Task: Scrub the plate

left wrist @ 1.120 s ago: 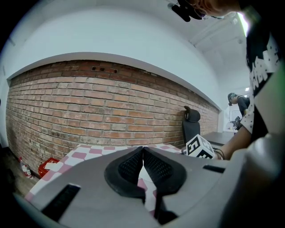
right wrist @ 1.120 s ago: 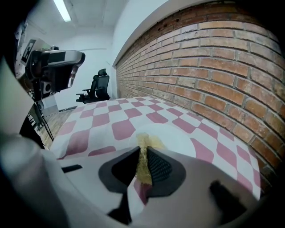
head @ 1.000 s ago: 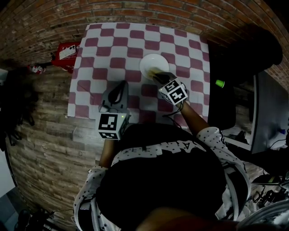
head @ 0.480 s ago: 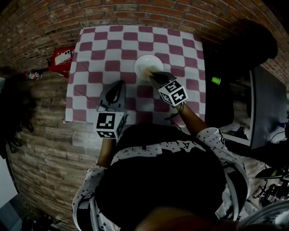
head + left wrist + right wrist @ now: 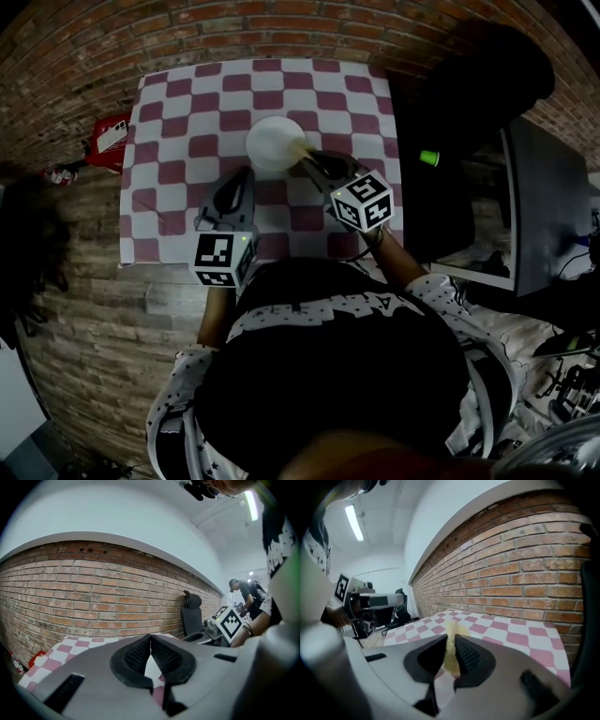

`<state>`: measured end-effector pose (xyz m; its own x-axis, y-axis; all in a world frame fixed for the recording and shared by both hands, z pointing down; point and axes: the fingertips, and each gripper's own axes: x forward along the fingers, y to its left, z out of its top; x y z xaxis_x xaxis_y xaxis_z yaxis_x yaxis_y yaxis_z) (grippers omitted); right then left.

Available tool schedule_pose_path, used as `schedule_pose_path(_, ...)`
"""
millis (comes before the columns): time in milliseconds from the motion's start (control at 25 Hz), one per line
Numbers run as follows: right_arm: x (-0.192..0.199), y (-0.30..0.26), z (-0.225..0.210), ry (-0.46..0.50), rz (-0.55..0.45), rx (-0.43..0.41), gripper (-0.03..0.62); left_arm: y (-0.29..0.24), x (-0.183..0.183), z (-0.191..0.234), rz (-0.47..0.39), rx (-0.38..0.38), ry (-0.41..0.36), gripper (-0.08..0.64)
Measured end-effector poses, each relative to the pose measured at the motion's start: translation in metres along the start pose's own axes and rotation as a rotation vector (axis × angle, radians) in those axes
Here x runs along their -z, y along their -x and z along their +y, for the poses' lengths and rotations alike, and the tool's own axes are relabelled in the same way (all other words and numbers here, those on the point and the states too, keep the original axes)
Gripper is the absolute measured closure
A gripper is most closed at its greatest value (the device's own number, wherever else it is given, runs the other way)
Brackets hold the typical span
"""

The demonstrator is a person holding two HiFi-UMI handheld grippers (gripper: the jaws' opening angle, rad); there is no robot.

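A round white plate lies on the red-and-white checked counter. At the plate's right rim the right claw pinches a yellow sponge — the left claw, closed and empty, is near the plate.

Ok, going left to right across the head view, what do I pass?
Red box → left gripper → plate → right gripper, shut on a sponge → small green object.
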<state>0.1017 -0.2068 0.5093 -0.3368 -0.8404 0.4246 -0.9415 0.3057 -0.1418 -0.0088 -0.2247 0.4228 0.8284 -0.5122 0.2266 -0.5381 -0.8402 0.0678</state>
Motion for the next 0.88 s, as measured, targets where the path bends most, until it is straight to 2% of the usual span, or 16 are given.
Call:
schedule_pose_path(80,-0.005,0.016,-0.004,-0.065,-0.039,-0.004,0.538,-0.003,-0.002,-0.012,0.000,0.006,-0.001,0.548)
schedule_pose_path(160,-0.009,0.029,-0.007,-0.089,-0.066,-0.005,0.538,-0.006,-0.001,-0.023,0.007,0.007,-0.004,0.548)
schedule_pose_path(480,-0.016,0.073,-0.014,-0.104,-0.125,-0.004,0.538,-0.006,-0.011,-0.060,0.004,0.011,-0.027,0.548)
schedule_pose_path(880,-0.018,0.098,-0.017,-0.113,-0.168,-0.024,0.538,-0.006,-0.016,-0.083,0.001,0.006,-0.044,0.548)
